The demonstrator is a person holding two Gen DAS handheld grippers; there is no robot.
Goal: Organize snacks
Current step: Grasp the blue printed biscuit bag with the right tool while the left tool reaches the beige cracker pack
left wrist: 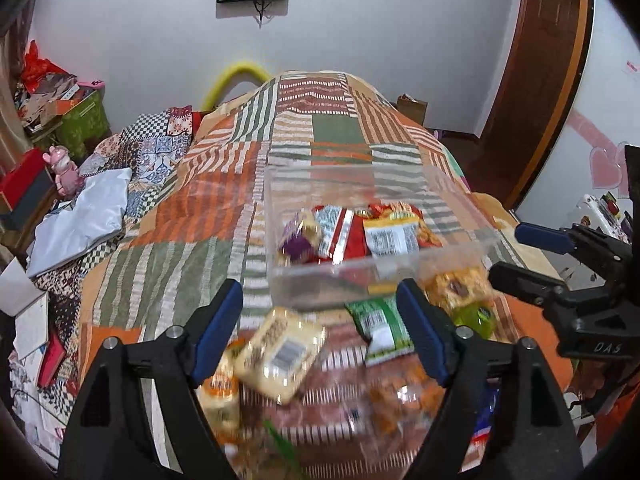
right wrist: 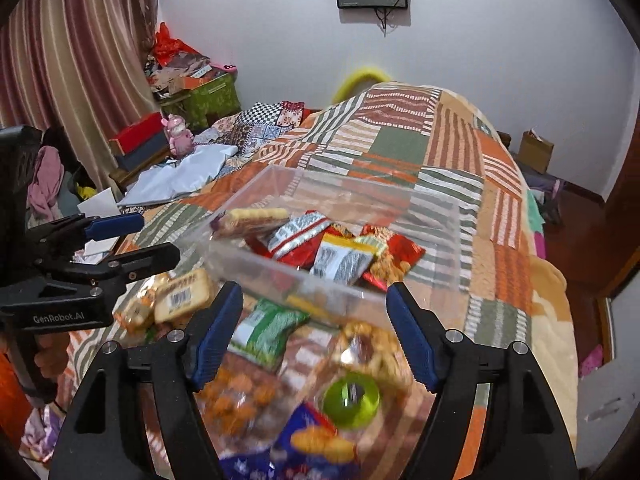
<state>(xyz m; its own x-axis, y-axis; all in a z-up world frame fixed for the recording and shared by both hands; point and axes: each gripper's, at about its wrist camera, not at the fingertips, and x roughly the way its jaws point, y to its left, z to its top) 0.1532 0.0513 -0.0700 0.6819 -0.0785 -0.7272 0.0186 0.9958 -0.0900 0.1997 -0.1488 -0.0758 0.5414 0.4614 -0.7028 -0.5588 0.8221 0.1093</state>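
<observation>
- Snacks: loose wrapped packets on the striped patchwork bedspread [left wrist: 224, 208], lying in front of a clear rectangular plastic bin [left wrist: 280, 216] that already holds several packets.
- Bin sits ahead of both tongs, beyond the loose pile; its long axis looks to run away from the left camera, judged only.
- Left tongs [left wrist: 320, 332]: spread wide, nothing between the pads, touching nothing. A pale yellow biscuit pack with a barcode [left wrist: 280, 354] lies below and between the fingers, apart from them.
- Green-and-white snack packet [left wrist: 380, 326] lies just inside the left tongs' right-hand finger, at the near wall of the bin.
- Right tongs [right wrist: 314, 334]: spread, empty. Below them a lime-green round cup [right wrist: 351, 400], a blue pack of crackers [right wrist: 316, 440] and blurred orange snacks.
- Nearer hand: left for the yellow pack, right for the green cup, blue pack.
- Judgement: next move is a drop onto 1 loose packet, then lift forward into the bin.
</observation>
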